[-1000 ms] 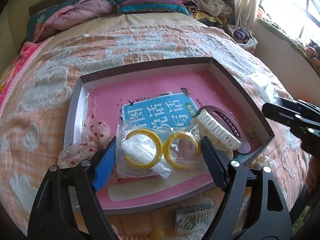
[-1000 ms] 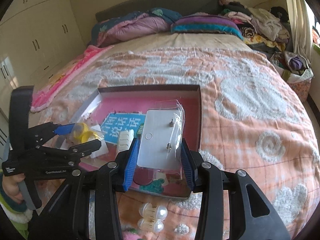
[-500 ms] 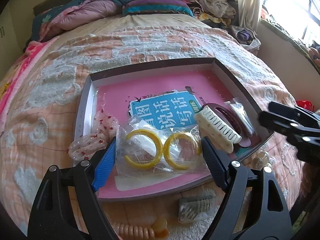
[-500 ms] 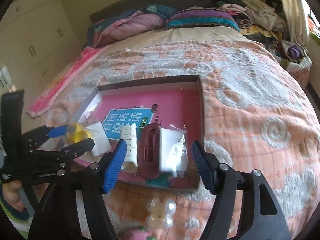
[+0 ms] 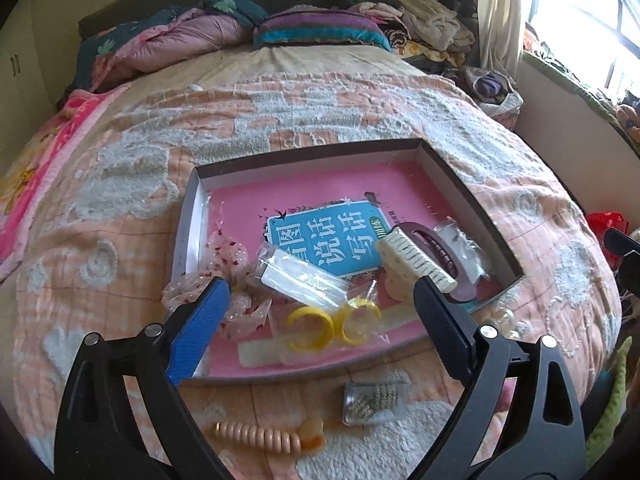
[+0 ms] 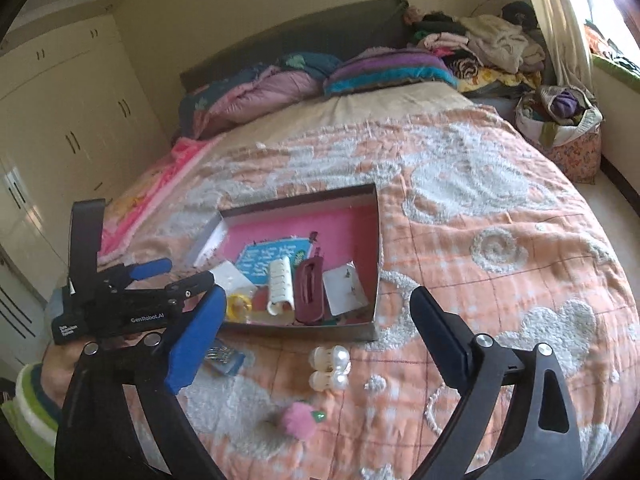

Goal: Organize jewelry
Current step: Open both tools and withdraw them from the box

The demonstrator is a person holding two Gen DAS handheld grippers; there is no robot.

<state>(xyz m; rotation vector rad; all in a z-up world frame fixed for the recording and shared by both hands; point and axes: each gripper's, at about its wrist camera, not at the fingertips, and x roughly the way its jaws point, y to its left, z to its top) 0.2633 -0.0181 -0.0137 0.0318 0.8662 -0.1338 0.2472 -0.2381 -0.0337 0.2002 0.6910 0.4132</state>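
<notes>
both grippers, left gripper and right gripper, hang spread and empty; the crinkly clear bag of yellow plastic rings lies inside the shallow pink-lined box on the tufted bed.

Hoops' bag in box (clips right).

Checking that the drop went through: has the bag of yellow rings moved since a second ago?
Yes. The bag of yellow rings has left the open left hand-held gripper and lies on the pink floor near the box's front wall.
</notes>
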